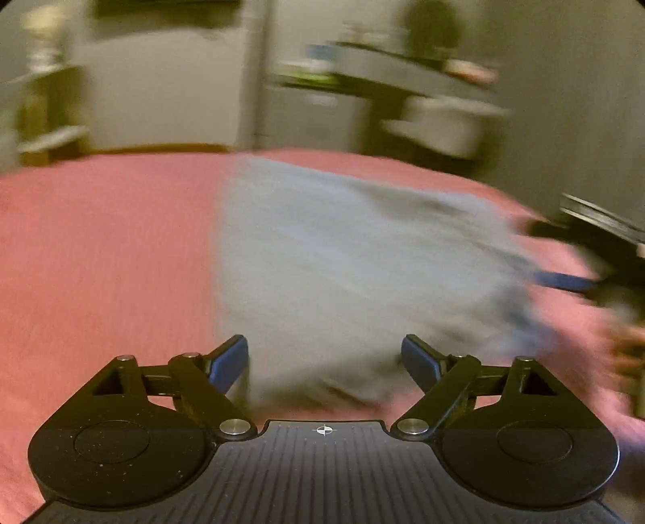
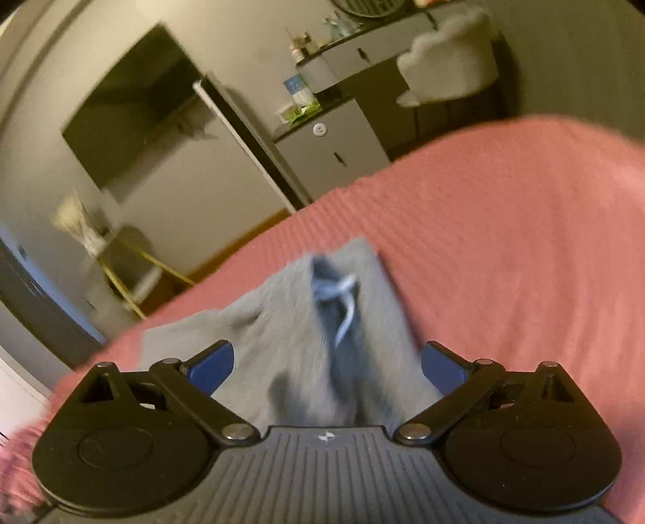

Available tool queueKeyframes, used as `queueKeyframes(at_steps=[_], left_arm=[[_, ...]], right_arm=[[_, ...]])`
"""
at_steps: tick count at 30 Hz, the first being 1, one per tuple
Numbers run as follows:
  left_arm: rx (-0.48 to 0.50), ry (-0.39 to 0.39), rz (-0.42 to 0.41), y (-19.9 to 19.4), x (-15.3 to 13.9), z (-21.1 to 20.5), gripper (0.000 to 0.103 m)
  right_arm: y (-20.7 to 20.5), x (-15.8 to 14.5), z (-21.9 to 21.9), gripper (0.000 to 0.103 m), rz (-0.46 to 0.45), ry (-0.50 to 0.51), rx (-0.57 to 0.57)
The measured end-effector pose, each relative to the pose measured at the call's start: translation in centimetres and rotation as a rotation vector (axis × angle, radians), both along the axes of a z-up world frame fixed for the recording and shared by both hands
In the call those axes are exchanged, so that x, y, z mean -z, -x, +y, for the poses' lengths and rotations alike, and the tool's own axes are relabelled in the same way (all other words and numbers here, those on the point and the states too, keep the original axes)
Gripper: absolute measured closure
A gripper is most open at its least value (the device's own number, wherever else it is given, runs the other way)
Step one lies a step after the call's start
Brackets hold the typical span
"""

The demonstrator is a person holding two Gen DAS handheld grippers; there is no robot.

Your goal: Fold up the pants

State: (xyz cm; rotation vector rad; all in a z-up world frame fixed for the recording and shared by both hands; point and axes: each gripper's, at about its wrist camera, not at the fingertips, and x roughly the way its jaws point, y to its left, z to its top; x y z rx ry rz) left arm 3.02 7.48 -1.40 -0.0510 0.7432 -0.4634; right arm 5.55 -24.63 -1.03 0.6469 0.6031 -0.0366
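Note:
Grey pants (image 1: pixel 342 258) lie on a pink bedspread (image 1: pixel 100 250). In the left wrist view my left gripper (image 1: pixel 324 358) stands open just over the near edge of the cloth, its blue pads clear of it. The other gripper's blue finger (image 1: pixel 564 281) shows blurred at the right edge of the pants. In the right wrist view the pants (image 2: pixel 282 342) show their waist end, with a white drawstring (image 2: pixel 342 298) and a dark inner lining. My right gripper (image 2: pixel 327 364) is open above the cloth; its blue pads (image 2: pixel 211 364) do not press on the fabric.
The bedspread (image 2: pixel 504 242) stretches wide around the pants. Beyond the bed stand a grey cabinet (image 2: pixel 330 153), a dark counter with small items (image 2: pixel 322 32), a white chair (image 2: pixel 451 68) and a wall-mounted dark screen (image 2: pixel 133 109). A hand (image 1: pixel 629 354) shows at the right edge.

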Motion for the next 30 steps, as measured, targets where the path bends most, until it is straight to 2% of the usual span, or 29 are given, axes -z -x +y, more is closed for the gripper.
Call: queueKeyframes(at_steps=[2, 4, 6, 7, 10, 12, 14, 15, 16, 17, 18, 19, 20, 21, 23, 24, 25, 26, 28, 30], left_arm=[[0.108, 0.016, -0.053, 2.6, 0.5, -2.4, 0.013], [0.192, -0.07, -0.133, 3.7, 0.9, -5.0, 0.013], [0.212, -0.118, -0.209, 3.7, 1.0, -6.6, 0.013], [0.213, -0.114, -0.221, 3.6, 1.0, -6.7, 0.013], [0.234, -0.055, -0.15, 2.7, 1.6, -7.2, 0.013], [0.189, -0.095, -0.121, 1.6, 2.5, -7.0, 0.013], [0.107, -0.145, -0.088, 0.9, 3.5, -6.7, 0.018], [0.033, -0.169, -0.056, 0.7, 3.8, -5.9, 0.032], [-0.02, -0.18, -0.014, 0.1, 4.0, -5.4, 0.039], [-0.075, -0.169, 0.029, -0.3, 4.0, -4.5, 0.038], [-0.138, -0.164, 0.052, -0.2, 3.7, -3.8, 0.029], [-0.232, -0.193, 0.076, -0.1, 3.5, -2.9, 0.011], [-0.317, -0.224, 0.098, 0.0, 3.4, -2.0, 0.009], [-0.376, -0.202, 0.129, 0.1, 3.2, -0.5, 0.009], [-0.429, -0.036, 0.198, 0.5, 2.3, 2.2, 0.01], [-0.461, 0.059, 0.202, 1.0, 1.6, 3.5, 0.01], [-0.489, 0.12, 0.181, 1.6, 1.0, 4.3, 0.009], [-0.498, 0.136, 0.159, 1.9, 0.5, 4.6, 0.008], [-0.471, 0.113, 0.098, 1.7, -0.4, 4.0, 0.007], [-0.422, 0.057, 0.057, 0.7, -0.7, 2.2, 0.007]], right_arm=[[2.0, 1.1, 0.3, 0.004, -0.004, -0.048, 0.012], [3.1, 1.7, 0.5, 0.004, 0.019, -0.066, 0.015], [3.3, 1.9, 0.7, 0.004, 0.037, -0.061, 0.002], [3.6, 2.0, 0.6, 0.004, 0.027, -0.056, 0.007], [4.4, 1.7, 0.7, 0.004, -0.006, -0.05, 0.019], [4.5, 1.9, 0.7, 0.004, -0.023, -0.071, -0.016], [3.8, 2.0, 1.1, 0.004, -0.019, -0.068, -0.044], [3.6, 2.2, 1.3, 0.004, -0.018, -0.056, -0.06], [3.4, 2.3, 1.5, 0.004, -0.007, -0.041, -0.065], [3.1, 2.5, 1.7, 0.004, 0.008, -0.022, -0.064], [2.9, 2.6, 1.7, 0.004, 0.021, -0.007, -0.064], [2.8, 2.8, 1.7, 0.004, 0.033, 0.003, -0.058], [2.6, 3.0, 1.4, 0.004, 0.044, 0.005, -0.046], [2.5, 3.2, 1.2, 0.004, 0.049, -0.001, -0.038], [2.7, 3.3, 0.5, 0.004, 0.045, -0.025, -0.017], [3.0, 3.2, 0.3, 0.004, 0.035, -0.038, -0.011], [3.0, 3.0, 0.1, 0.004, 0.023, -0.048, -0.004], [3.0, 2.6, 0.0, 0.004, -0.003, -0.06, 0.003], [2.7, 1.7, 0.2, 0.004, -0.044, -0.078, -0.008], [1.7, 0.6, 1.1, 0.004, -0.061, -0.017, -0.027]])
